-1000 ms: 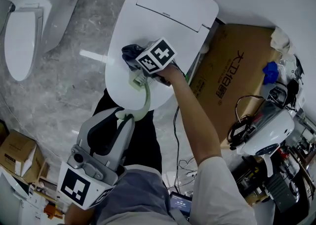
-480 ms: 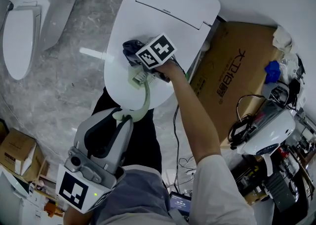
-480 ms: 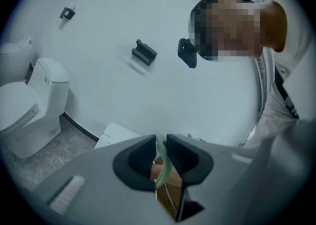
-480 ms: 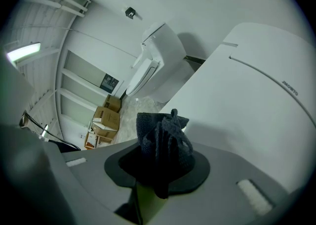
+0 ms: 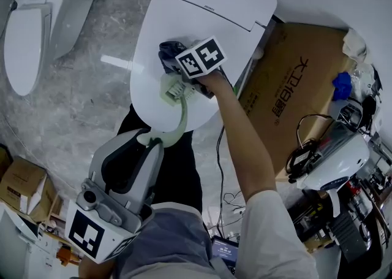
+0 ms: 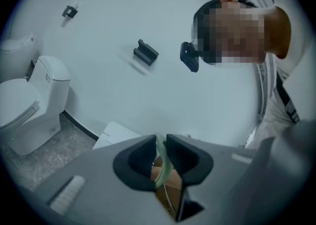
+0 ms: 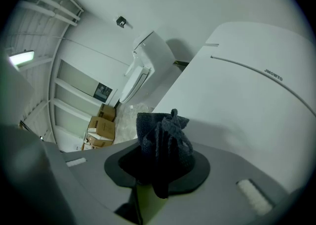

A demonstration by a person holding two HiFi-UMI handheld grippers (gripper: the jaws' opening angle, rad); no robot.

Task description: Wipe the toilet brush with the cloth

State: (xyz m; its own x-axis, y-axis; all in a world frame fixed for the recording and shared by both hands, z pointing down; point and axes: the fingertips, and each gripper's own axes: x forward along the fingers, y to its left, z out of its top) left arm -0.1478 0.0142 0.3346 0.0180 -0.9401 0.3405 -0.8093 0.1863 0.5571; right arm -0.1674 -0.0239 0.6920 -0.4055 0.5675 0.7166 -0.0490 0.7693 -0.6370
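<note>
A pale green toilet brush stretches over the closed white toilet lid in the head view. My left gripper is shut on its handle end, and that thin green handle shows pinched between the jaws in the left gripper view. The brush head lies under my right gripper, which is shut on a dark grey cloth. In the right gripper view the bunched cloth fills the jaws, with a bit of the green brush below.
A second white toilet stands at the left on the grey marble floor. A large cardboard box lies to the right of the toilet, with cables and equipment beyond. Small cartons sit at the lower left.
My right gripper with the cloth has shifted slightly up and right along the brush head. The left gripper has held the handle and barely moved.
</note>
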